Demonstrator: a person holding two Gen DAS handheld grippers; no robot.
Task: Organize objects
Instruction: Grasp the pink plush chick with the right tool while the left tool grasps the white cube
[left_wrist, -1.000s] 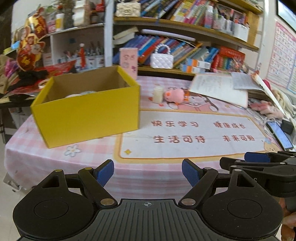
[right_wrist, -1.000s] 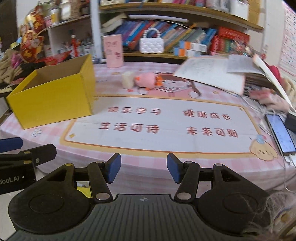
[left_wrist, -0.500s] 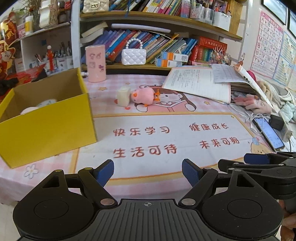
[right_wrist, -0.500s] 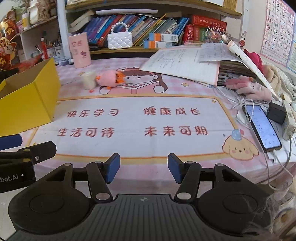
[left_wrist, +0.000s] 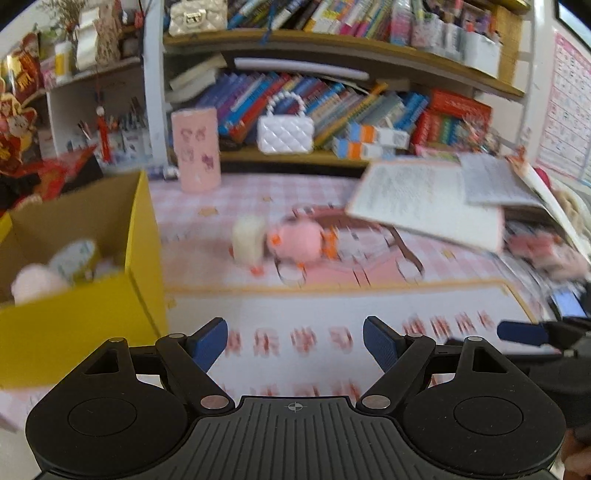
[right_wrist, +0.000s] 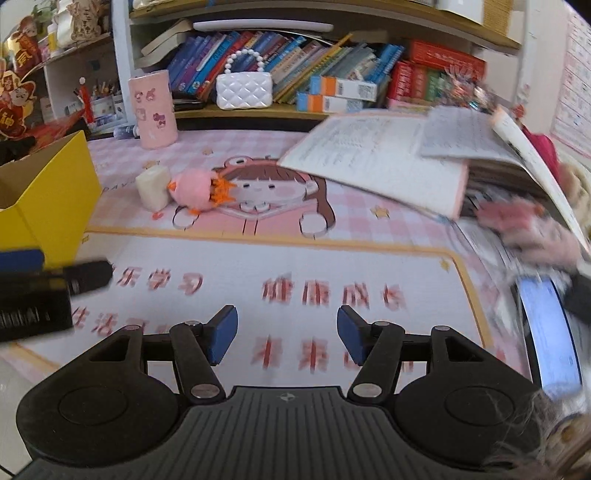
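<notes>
A pink plush toy (left_wrist: 295, 242) lies on the table beside a small cream block (left_wrist: 248, 245), past the middle of the mat; both also show in the right wrist view, the plush (right_wrist: 195, 192) and the block (right_wrist: 153, 188). A yellow cardboard box (left_wrist: 77, 314) stands at the left with a pale plush and a small tin inside; its corner shows in the right wrist view (right_wrist: 48, 199). My left gripper (left_wrist: 294, 341) is open and empty over the mat's near part. My right gripper (right_wrist: 287, 338) is open and empty to its right.
An open book (right_wrist: 376, 158) and papers lie at the back right. A phone (right_wrist: 550, 332) lies at the right edge. A pink cylinder (right_wrist: 153, 109) and a white handbag (right_wrist: 243, 90) stand by the bookshelf behind the table.
Both grippers have moved forward over the table toward the plush and block, which appear larger and closer. The jaws stay open. The view is motion-blurred.
</notes>
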